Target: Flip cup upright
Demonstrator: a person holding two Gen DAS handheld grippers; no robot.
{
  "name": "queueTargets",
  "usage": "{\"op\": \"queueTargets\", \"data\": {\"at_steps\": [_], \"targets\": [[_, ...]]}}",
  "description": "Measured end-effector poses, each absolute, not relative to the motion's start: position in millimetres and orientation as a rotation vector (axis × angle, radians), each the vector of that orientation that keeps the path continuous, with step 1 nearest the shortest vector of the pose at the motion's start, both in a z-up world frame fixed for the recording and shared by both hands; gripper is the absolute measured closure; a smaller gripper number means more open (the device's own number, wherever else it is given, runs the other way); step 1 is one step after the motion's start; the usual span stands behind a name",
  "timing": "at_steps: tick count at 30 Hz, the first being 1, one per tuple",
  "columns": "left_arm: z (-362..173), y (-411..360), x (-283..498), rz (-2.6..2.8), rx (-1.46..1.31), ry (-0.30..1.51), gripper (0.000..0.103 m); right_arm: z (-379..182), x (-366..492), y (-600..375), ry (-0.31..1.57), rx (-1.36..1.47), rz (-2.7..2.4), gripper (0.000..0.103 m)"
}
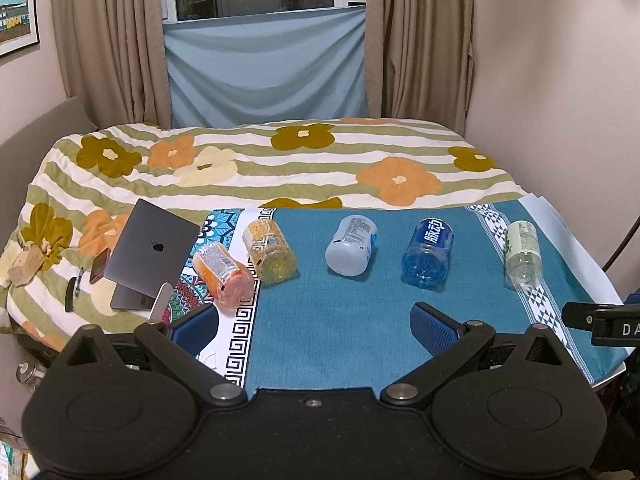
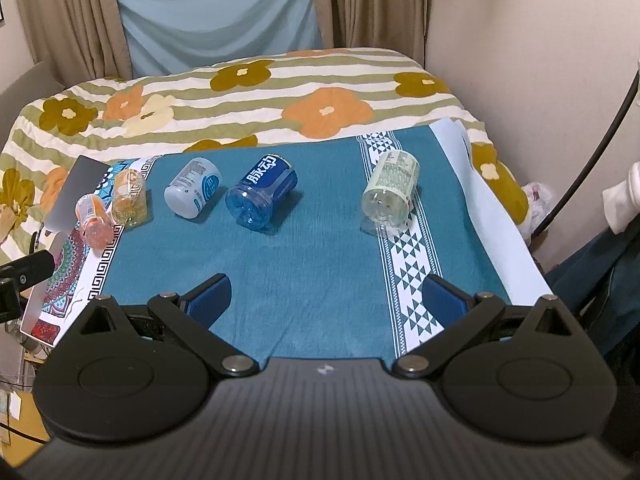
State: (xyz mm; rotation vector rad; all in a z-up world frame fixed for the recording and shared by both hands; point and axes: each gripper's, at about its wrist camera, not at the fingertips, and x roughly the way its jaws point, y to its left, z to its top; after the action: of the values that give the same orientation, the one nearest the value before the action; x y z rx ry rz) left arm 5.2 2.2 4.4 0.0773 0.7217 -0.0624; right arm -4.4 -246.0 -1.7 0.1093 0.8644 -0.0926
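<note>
Several cut-bottle cups lie on their sides in a row on the teal cloth point(image 1: 332, 320): an orange one point(image 1: 223, 279), a yellow one point(image 1: 270, 250), a white one point(image 1: 352, 245), a blue one point(image 1: 428, 254) and a pale green one point(image 1: 522, 254). In the right wrist view they show as orange point(image 2: 94, 222), yellow point(image 2: 129, 198), white point(image 2: 193, 193), blue point(image 2: 262, 195) and pale green point(image 2: 391, 189). My left gripper point(image 1: 316, 326) is open and empty, short of the row. My right gripper point(image 2: 326, 298) is open and empty, short of the blue and green cups.
A grey laptop point(image 1: 154, 254) leans at the cloth's left end, with a phone point(image 1: 100, 266) beside it. The flowered quilt point(image 1: 280, 168) covers the bed behind. A wall point(image 1: 560, 80) stands at the right. The right gripper's body point(image 1: 600, 322) shows at the right edge.
</note>
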Motion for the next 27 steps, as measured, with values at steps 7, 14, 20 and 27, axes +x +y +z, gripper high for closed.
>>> {"op": "queueTargets", "data": {"at_steps": [7, 14, 20, 27], "targets": [[4.3, 0.5, 7.3, -0.059, 0.074, 0.728, 0.0, -1.5, -4.4, -246.8, 0.855, 0.098, -0.096, 0.0], [3.3, -0.9, 10.7, -0.049, 0.068, 0.739, 0.0, -1.3, -3.5, -244.7, 0.848, 0.077, -0.094, 0.0], [2.5, 3.3, 24.8, -0.009, 0.044, 0.771, 0.0, -1.0, -0.3, -246.6, 0.849, 0.077, -0.079, 0.0], [5.4, 13.1, 60.8, 0.093, -0.009, 0.815, 0.0, -3.1, 13.2, -256.0, 0.857, 0.091, -0.023, 0.0]]}}
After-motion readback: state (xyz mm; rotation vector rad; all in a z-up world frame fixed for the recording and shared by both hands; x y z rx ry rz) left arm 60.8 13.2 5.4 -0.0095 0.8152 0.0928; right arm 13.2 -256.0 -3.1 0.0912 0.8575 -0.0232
